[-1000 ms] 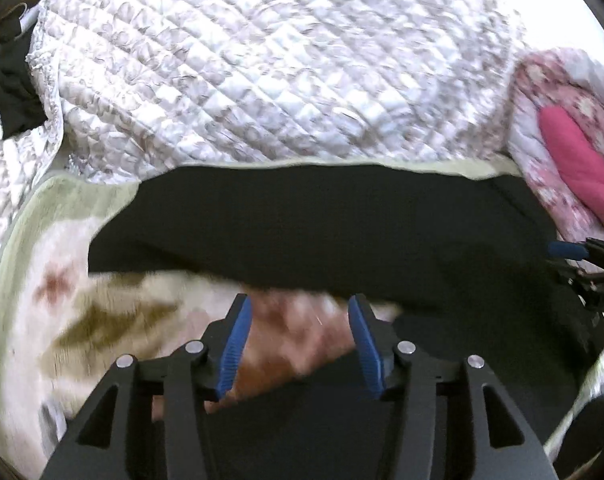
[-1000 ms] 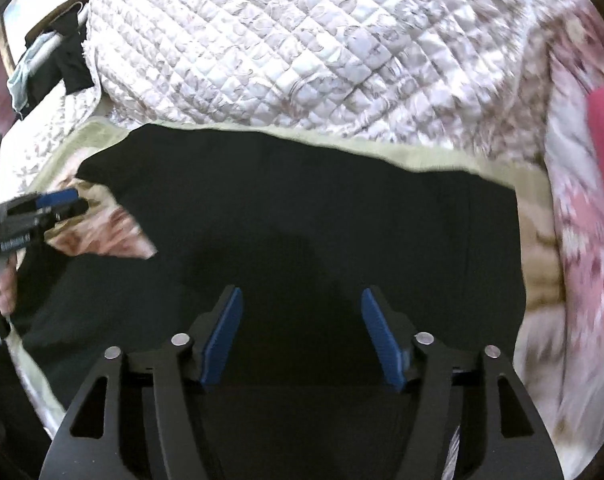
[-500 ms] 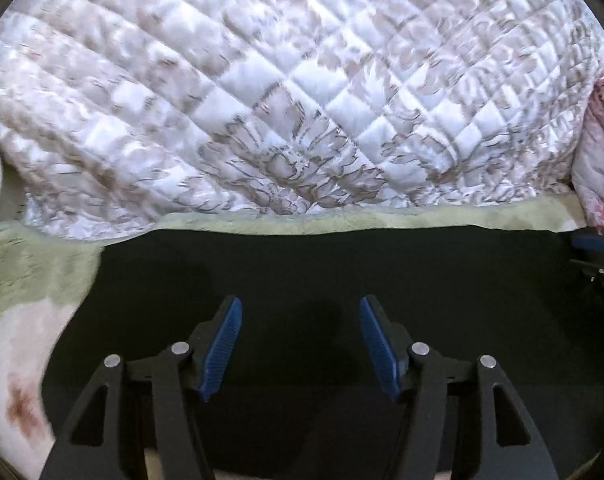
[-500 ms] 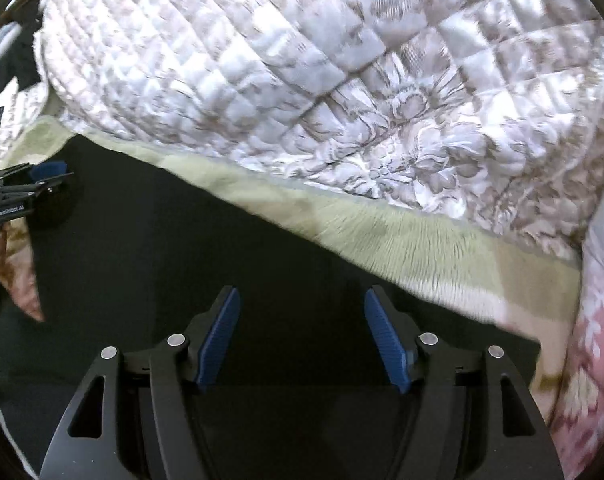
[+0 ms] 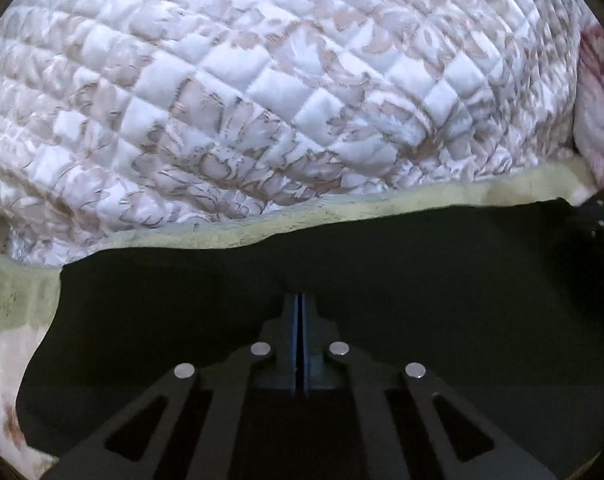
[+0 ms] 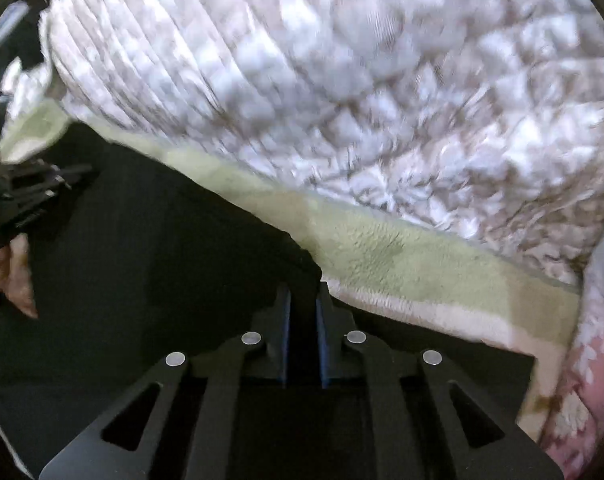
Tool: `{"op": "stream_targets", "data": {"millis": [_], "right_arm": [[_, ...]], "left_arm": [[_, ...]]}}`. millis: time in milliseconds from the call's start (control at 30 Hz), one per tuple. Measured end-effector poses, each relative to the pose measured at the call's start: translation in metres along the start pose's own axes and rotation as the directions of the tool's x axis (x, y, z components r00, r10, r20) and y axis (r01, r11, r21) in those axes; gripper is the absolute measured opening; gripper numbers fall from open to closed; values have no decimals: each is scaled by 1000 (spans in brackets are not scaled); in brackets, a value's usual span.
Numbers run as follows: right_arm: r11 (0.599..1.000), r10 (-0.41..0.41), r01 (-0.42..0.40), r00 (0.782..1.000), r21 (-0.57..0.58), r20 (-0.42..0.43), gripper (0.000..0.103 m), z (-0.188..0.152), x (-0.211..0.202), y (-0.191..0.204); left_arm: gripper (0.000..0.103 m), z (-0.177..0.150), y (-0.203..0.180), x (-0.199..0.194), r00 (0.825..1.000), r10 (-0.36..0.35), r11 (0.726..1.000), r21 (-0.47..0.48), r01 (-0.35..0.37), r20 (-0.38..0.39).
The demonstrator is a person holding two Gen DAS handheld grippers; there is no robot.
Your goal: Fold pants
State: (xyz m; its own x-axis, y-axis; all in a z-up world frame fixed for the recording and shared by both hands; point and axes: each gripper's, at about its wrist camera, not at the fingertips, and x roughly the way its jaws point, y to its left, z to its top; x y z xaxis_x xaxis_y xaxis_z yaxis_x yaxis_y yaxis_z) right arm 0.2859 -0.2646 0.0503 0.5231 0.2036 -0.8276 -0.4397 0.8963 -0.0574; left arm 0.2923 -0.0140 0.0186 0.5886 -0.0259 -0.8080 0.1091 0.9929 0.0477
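Observation:
The black pants (image 5: pixel 422 280) lie flat on a pale green fleece blanket (image 5: pixel 18 296). My left gripper (image 5: pixel 300 300) is shut, its blue pads pressed together with the tips down in the black cloth a little inside the far edge. Only a thin dark line shows between them. In the right wrist view the pants (image 6: pixel 142 260) end in a raised corner. My right gripper (image 6: pixel 302 292) is closing on that corner, with black cloth filling the narrow gap between its pads. The left gripper (image 6: pixel 34 188) and a hand (image 6: pixel 18 272) show at the left edge.
A white and beige quilted cover (image 5: pixel 262 100) bulges just beyond the pants' far edge, seen also as a blurred quilt (image 6: pixel 382 100). The green blanket (image 6: pixel 402 260) runs between them. Pink floral bedding (image 6: pixel 582 380) lies to the right.
Both grippers went from wide open to pads together. They moved forward over the pants to the far edge. The right wrist view has blurred and tilted slightly.

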Motion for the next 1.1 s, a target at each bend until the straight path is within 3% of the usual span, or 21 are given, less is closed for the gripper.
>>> {"op": "stream_targets", "data": {"millis": [167, 267, 367, 467, 633, 700, 733, 800, 867, 967, 1033, 1100], "right_arm": [[1000, -2, 5, 990, -20, 143, 10, -31, -88, 25], [1000, 29, -29, 980, 0, 195, 10, -70, -133, 41], [997, 57, -65, 980, 34, 189, 10, -118, -157, 60], [989, 93, -106, 988, 106, 125, 10, -171, -156, 76], [954, 141, -123, 989, 272, -48, 11, -238, -127, 90], [935, 154, -135, 987, 327, -33, 18, -246, -131, 91], [923, 162, -149, 987, 354, -9, 22, -249, -136, 89], [902, 166, -167, 985, 398, 39, 45, -251, -148, 85], [883, 158, -179, 984, 433, 84, 54, -255, -161, 82], [845, 155, -198, 980, 497, 127, 54, -262, -167, 73], [818, 131, -185, 982, 545, 137, 54, -265, -165, 65], [789, 113, -170, 985, 591, 132, 54, -275, -167, 57]], "left_arm": [[2, -12, 19, -73, 993, -53, 995, -77, 62, 110], [2, -40, 26, -123, 981, -87, 989, -100, 105, 171], [2, -82, 29, -162, 973, -121, 980, -131, 148, 194], [2, -126, 24, -183, 973, -147, 975, -141, 173, 180], [3, -197, 6, -187, 982, -184, 968, -165, 190, 47], [3, -216, 6, -186, 982, -187, 965, -186, 183, -2], [3, -221, 6, -187, 982, -188, 964, -193, 182, -12], [3, -227, 11, -198, 982, -189, 960, -209, 184, -6], [4, -228, 15, -210, 984, -175, 961, -216, 174, 15], [17, -215, 20, -220, 987, -154, 963, -215, 162, 54], [35, -201, 18, -220, 987, -141, 967, -202, 154, 78], [38, -188, 14, -215, 987, -136, 972, -180, 150, 90]]}}
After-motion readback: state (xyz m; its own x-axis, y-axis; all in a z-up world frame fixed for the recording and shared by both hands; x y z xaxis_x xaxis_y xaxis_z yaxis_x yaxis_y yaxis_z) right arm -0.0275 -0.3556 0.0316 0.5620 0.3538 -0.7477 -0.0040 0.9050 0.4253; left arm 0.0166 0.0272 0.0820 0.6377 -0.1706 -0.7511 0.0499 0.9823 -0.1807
